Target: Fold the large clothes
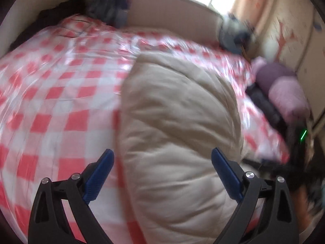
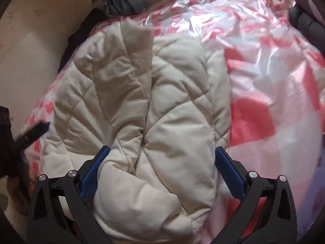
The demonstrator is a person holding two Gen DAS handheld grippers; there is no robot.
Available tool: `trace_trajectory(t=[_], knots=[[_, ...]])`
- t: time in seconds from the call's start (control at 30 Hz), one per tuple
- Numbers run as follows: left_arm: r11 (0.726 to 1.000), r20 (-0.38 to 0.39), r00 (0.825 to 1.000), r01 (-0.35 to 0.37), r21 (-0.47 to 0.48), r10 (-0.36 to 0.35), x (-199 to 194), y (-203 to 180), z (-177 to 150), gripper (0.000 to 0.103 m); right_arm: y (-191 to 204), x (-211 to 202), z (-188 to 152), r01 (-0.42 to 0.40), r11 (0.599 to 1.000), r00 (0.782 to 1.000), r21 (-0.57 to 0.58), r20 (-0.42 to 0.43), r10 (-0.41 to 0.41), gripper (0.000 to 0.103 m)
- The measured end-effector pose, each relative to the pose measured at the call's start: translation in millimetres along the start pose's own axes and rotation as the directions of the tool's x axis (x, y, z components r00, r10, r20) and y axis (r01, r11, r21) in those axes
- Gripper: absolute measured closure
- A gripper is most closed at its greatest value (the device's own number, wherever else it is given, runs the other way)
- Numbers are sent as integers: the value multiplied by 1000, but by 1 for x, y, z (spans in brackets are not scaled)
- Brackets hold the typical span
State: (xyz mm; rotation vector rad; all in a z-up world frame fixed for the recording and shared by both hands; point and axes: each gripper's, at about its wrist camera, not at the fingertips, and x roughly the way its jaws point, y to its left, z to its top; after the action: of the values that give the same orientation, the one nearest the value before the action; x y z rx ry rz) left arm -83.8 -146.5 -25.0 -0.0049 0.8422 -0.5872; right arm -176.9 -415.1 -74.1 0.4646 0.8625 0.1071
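Above the cream quilted jacket (image 2: pixel 142 105) on the checkered sheet (image 1: pixel 50 85), both the left gripper (image 1: pixel 162 156) and the right gripper (image 2: pixel 162 154) were held wide apart, nothing gripped.

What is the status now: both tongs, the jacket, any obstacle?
Left tongs open, holding nothing. Right tongs open, over cream quilted jacket. Jacket bunched on checked bed cover, fold unfinished. No obstacle on jacket.

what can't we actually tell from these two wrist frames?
- Left wrist view: motion blur smears the dark clutter at the bed's far side; unidentifiable.
- Left wrist view: quilted jacket near end is cut off by the frame bottom.
- Right wrist view: jacket's zipper and collar are hidden by its own folds.
- Right wrist view: left gripper is edge-cropped and blurred.
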Motion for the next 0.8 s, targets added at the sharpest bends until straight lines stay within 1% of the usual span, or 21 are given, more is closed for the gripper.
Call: trace_trajectory(t=[0.03, 0.07, 0.1, 0.2, 0.23, 0.27, 0.3, 0.33, 0.37, 0.4, 0.47, 0.5, 0.53, 0.57, 0.6, 0.63, 0.7, 0.73, 0.77, 0.8], knots=[[999, -42, 999, 0, 33, 1, 12, -8, -3, 11, 11, -12, 11, 19, 999, 998, -28, 53, -17, 6], [998, -39, 999, -34, 57, 36, 17, -12, -6, 9, 16, -18, 22, 24, 999, 996, -36, 86, -21, 6], [996, -27, 998, -47, 72, 49, 19, -15, -7, 8, 22, -22, 35, 28, 999, 994, -37, 108, -24, 6], [996, -37, 998, -42, 82, 45, 19, -16, -6, 8, 41, -13, 83, 91, 994, 989, -58, 120, -84, 6], [996, -45, 998, -37, 84, 41, 18, -15, -5, 8, 43, 2, 99, 100, 992, 990, -71, 106, -93, 6], [996, -46, 998, -32, 86, 36, 14, -14, -3, 8, 43, 21, 107, 123, 990, 990, -72, 80, -117, 6], [996, -17, 999, -31, 87, 33, 6, -13, 1, 8, 39, 42, 107, 164, 984, 986, -73, 52, -160, 6], [995, 33, 999, -42, 90, 39, -3, -14, 6, 9, 28, 69, 97, 150, 986, 989, -76, 29, -148, 6], [994, 73, 996, -55, 93, 49, -9, -16, 9, 8, 19, 80, 90, 122, 991, 992, -49, 46, -120, 6], [993, 105, 993, -62, 96, 52, -13, -18, 15, 8, 8, 81, 83, 99, 995, 993, 1, 70, -99, 6], [995, 136, 990, -52, 89, 40, -12, -20, 27, 8, 3, 74, 77, 111, 994, 990, 16, 90, -112, 6], [995, 114, 993, -41, 91, 30, -4, -23, 30, 8, 4, 70, 72, 125, 992, 988, 8, 96, -125, 6], [993, 57, 998, -29, 112, 23, 11, -26, 30, 8, 5, 67, 68, 133, 991, 986, 3, 99, -133, 6], [990, -35, 999, -19, 143, 24, 29, -30, 26, 8, 3, 64, 63, 141, 990, 985, -1, 100, -140, 6], [979, -63, 996, -54, 198, 68, 43, -36, 18, 6, 1, 62, 60, 137, 991, 986, 4, 98, -137, 6], [971, -37, 995, -79, 224, 90, 43, -38, 13, 6, -2, 60, 58, 127, 992, 988, 17, 84, -128, 6], [976, -52, 996, -55, 209, 68, 34, -35, 13, 6, -7, 57, 58, 105, 994, 993, 40, 55, -107, 6], [979, -57, 997, -45, 200, 57, 28, -33, 14, 6, -7, 49, 60, 107, 993, 993, 58, 37, -109, 6], [981, -51, 998, -30, 194, 41, 19, -31, 13, 6, -1, 42, 61, 116, 992, 992, 57, 41, -118, 6], [979, -48, 998, -29, 202, 40, 14, -32, 11, 6, 8, 29, 59, 117, 993, 991, 34, 66, -119, 6]])
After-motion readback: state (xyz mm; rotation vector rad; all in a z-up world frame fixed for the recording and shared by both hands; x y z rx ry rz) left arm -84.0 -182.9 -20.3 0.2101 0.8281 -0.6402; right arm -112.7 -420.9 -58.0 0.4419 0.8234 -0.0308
